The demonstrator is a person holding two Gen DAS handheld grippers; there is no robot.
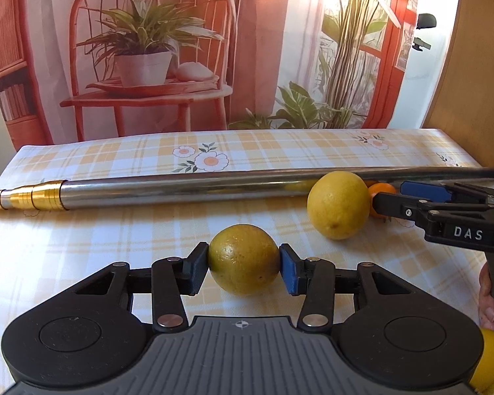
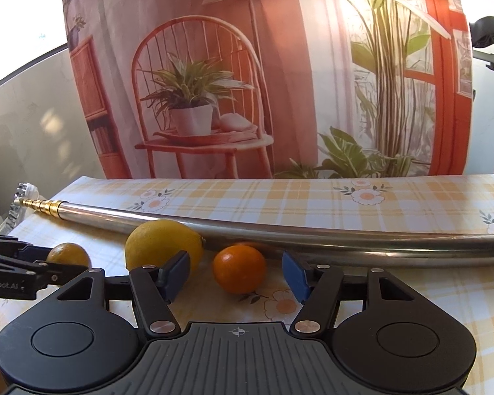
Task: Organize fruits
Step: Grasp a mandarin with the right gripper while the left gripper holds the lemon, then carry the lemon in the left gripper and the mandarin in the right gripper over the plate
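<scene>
The left gripper [image 1: 243, 265] has its two pads pressed against either side of a greenish-yellow lime [image 1: 243, 259], which sits low on the checked tablecloth [image 1: 115, 230], near the front edge. That's a firm pinch, by the look of it, though I can't tell whether the fruit has left the cloth.

Over to the right, the right gripper [image 2: 236, 275] stands with its blue pads spread wide, nothing between them touching. A small orange [image 2: 239, 269] lies in the gap, apart from both pads. A big yellow lemon [image 2: 164, 245] sits just left of it, close to the left pad, and both fruits lie up against the long steel pole [image 2: 280, 235] that runs across the table (gold fittings on its far-left end).

One more yellow fruit [image 1: 489, 357] peeks in at the near right, half hidden behind the left gripper's body.

My read: we're at the picking-up step, one fruit taken, a second lined up. Next, the right pads need to come together squarely on the orange without nudging the lemon, since round fruit rolls. Where they're headed, no container is in view.
</scene>
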